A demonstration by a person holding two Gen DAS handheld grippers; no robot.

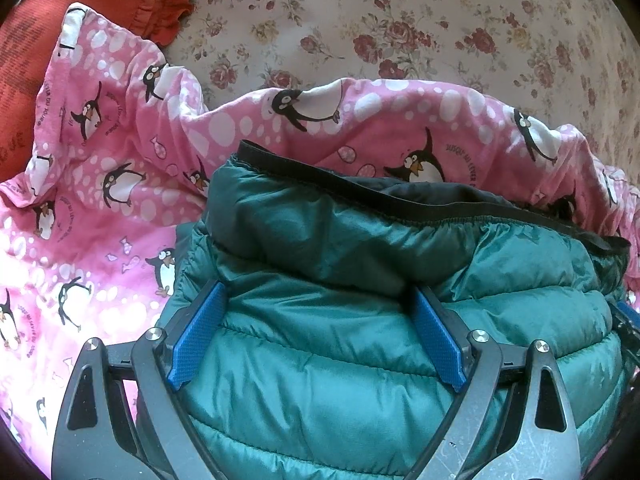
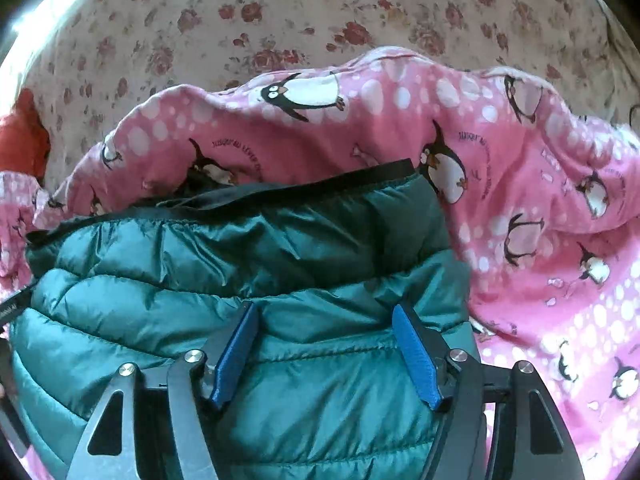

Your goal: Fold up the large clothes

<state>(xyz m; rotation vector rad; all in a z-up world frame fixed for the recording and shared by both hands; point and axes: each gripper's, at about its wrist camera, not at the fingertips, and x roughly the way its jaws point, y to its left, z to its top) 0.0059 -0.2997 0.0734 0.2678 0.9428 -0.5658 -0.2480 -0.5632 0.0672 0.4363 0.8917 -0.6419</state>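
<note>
Nearest the left wrist camera, the left claw [image 1: 316, 312] stands with its blue pads [image 1: 200, 332] spread wide over the quilted body of a green puffer jacket [image 1: 320, 360]; the jacket's fabric bulges up between the pads, but whether they press on it cannot be told, and the jaws look open rather than clamped. In the right wrist view the right claw [image 2: 326, 334] sits likewise over the same green puffer jacket [image 2: 300, 392], its blue pads [image 2: 414, 350] parted with a padded fold between them, resting on or just above the cloth, without a clear pinch. The jacket lies bunched in rolls directly under both claws, its black-trimmed hem [image 1: 400, 188] turned up at the far edge, showing a dark lining just inside. Under and beyond the jacket spreads a pink penguin-print cloth [image 1: 100, 184], crumpled, its ridge rising behind the hem in both views [image 2: 540, 200]. Farther off lies the bed's floral sheet [image 1: 400, 24], pale with red roses, seen also in the right view [image 2: 280, 12]. At the far left of the left view an orange-red garment [image 1: 80, 4] with a scalloped edge rests on the sheet, touching the pink cloth.
</note>
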